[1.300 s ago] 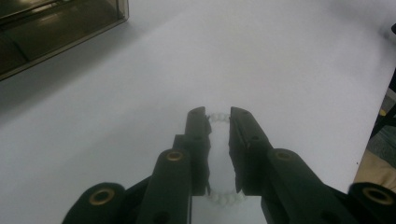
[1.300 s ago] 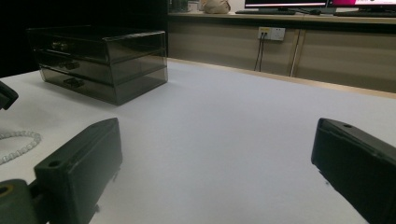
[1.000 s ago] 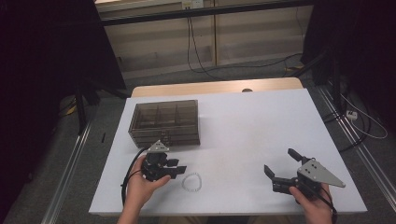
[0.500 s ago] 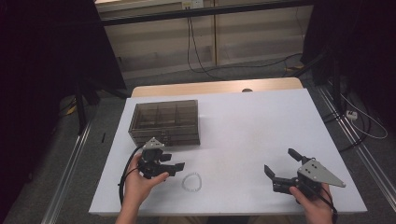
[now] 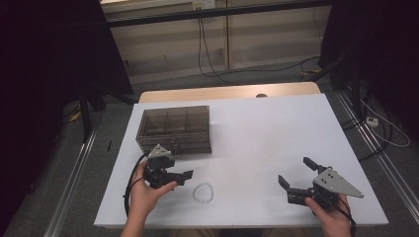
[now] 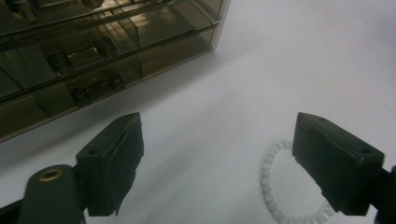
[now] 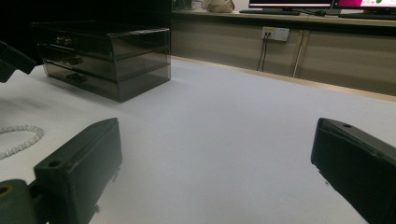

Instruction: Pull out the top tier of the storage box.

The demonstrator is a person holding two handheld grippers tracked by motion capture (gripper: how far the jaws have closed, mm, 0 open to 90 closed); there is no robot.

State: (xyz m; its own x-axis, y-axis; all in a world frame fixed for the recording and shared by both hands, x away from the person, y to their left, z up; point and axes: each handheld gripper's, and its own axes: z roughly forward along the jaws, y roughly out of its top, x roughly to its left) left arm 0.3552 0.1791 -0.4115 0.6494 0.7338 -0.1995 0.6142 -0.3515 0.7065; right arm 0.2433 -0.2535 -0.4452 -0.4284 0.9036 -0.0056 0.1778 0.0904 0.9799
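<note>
A: High view first. We've got the left gripper (image 5: 184, 175) low at the near-left of the white bench (image 5: 257, 138), fingers apart, nothing between them. The white bead bracelet (image 5: 203, 193) lies flat on the bench just beside it, on its right, not touching as far as we can tell.

B: And the smoky drawer box (image 5: 174, 129)?

A: It sits behind the left gripper, top split into compartments. We can't tell what's in them from here. The right gripper (image 5: 296, 178) is near the bench's near-right corner, fingers apart, empty, well apart from the bracelet.

B: Left gripper view?

A: We see the left gripper (image 6: 217, 163) with its fingers (image 6: 112, 163) wide apart. The bead bracelet (image 6: 275, 186) lies by the right finger, which covers part of it. The drawer box (image 6: 107, 51) fills the upper left, drawers closed, dark knobs on the fronts. Contents too murky, so we can't tell.

B: Right gripper view?

A: The right gripper (image 7: 215, 168) has its fingers (image 7: 79, 172) apart over bare bench (image 7: 224, 126). An arc of the bracelet (image 7: 21, 137) shows at the left edge. The drawer box (image 7: 102, 56) stands farther back on the left, three closed drawers stacked. Nothing readable inside.
</note>
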